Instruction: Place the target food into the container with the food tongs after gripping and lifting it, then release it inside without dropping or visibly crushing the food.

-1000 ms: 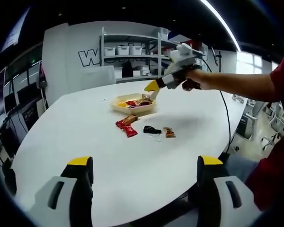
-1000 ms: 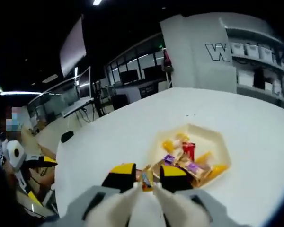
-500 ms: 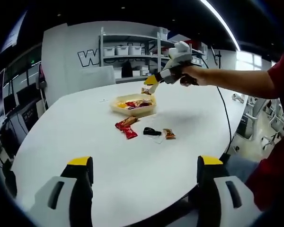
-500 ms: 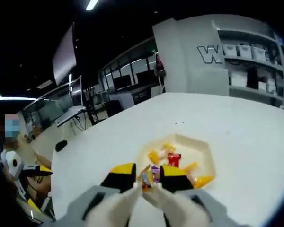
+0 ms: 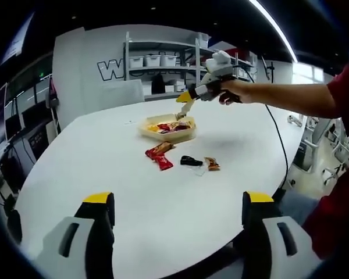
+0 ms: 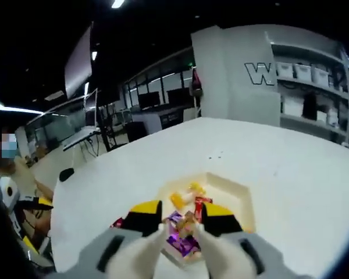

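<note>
Fingers (image 6: 157,216) of right gripper (image 6: 182,221) now slightly parted, snack (image 6: 188,221) loose between them above tray (image 6: 239,197); half second ago we saw them pinching it tight. We judge release underway, snack over container, so drop should land inside. Left gripper (image 5: 173,218) fingers wide, empty, low over worktop (image 5: 104,174). Count: one tray, several wrapped snacks inside, exact number unclear; four items on worktop beside tray — two red packets (image 5: 159,154), one black (image 5: 189,160), one brown (image 5: 212,165).

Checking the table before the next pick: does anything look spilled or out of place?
Yes: several wrapped snacks lie loose on the white table, outside the cream tray that holds the rest. The right tool hovers above the tray.
</note>
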Tool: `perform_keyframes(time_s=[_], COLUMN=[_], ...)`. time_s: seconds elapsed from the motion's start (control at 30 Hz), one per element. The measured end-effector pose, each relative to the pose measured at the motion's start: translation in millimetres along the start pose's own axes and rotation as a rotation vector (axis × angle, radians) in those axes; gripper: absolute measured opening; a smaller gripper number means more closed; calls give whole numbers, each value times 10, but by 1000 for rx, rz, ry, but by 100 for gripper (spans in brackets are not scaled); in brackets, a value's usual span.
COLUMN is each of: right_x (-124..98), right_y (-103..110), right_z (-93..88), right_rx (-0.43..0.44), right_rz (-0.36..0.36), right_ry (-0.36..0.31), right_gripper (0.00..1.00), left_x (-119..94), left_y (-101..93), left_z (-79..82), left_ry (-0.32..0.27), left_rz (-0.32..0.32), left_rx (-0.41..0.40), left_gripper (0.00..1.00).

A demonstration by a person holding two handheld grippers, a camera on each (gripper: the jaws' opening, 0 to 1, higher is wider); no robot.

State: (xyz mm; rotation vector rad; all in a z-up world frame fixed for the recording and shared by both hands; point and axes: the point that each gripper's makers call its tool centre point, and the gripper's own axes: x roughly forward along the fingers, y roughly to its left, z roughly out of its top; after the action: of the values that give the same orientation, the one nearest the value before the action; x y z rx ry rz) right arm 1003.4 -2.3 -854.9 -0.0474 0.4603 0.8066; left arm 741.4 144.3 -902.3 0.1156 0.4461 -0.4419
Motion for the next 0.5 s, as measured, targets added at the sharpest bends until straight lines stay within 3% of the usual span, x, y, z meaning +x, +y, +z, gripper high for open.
perform_keyframes(time_s=[0.5], right_x=[-103], right_y=[228], right_z=[-32], right_rx=[-3], right_rz=[23], right_ry=[1], right_gripper=[21], left_x=[-35], left_y=[-14], left_z=[-3], left_ry=[-5], left_rz=[-2], left_rx=[0], left_gripper=[88])
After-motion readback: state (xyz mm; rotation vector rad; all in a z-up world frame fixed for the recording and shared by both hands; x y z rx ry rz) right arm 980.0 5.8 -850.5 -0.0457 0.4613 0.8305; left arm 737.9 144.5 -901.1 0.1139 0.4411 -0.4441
